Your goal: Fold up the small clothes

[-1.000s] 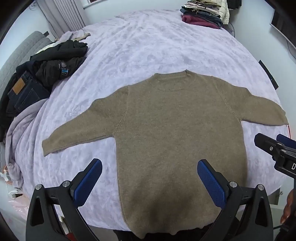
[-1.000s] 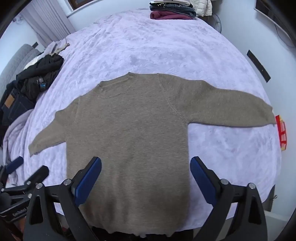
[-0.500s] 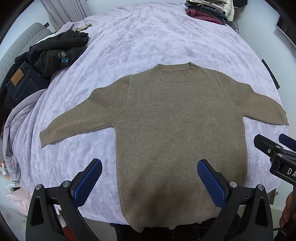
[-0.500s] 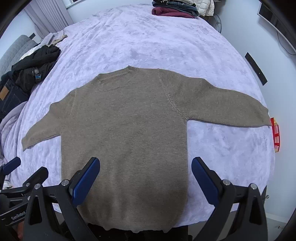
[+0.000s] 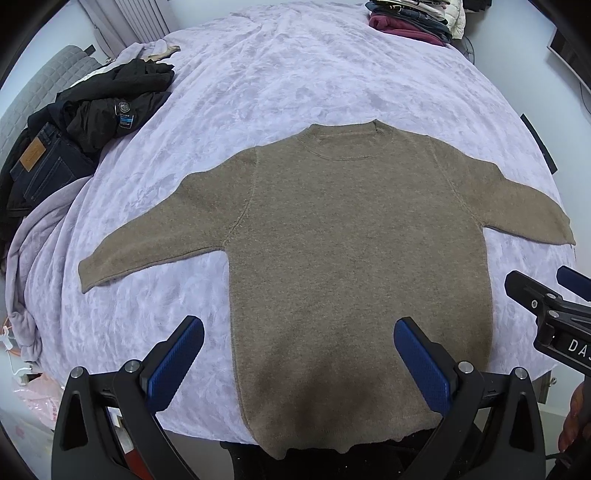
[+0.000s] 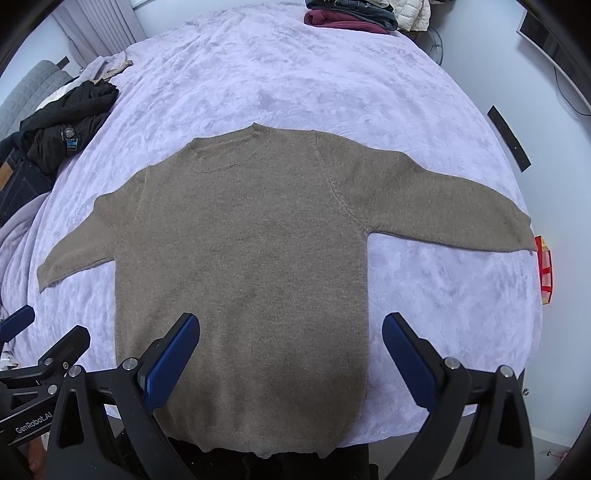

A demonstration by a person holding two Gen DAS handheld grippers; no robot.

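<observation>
A brown knit sweater [image 5: 351, 251] [image 6: 243, 243] lies flat and face up on the lilac bedspread [image 5: 288, 74] [image 6: 295, 74], sleeves spread to both sides, hem hanging over the near edge. My left gripper [image 5: 298, 354] hovers open above the lower body of the sweater, blue pads wide apart, holding nothing. My right gripper [image 6: 291, 350] is likewise open over the sweater's lower right part. The right gripper [image 5: 554, 306] also shows at the right edge of the left wrist view, and the left gripper [image 6: 40, 350] at the left edge of the right wrist view.
A heap of black clothes and dark jeans [image 5: 74, 136] [image 6: 48, 147] lies on the bed's left side. A stack of folded garments [image 5: 410, 18] [image 6: 354, 14] sits at the far edge. A red object [image 6: 545, 273] is beyond the bed's right side.
Both grippers have drifted slightly forward and higher over the sweater, which fills more of each view. The sweater itself has not moved and both grippers stay open.
</observation>
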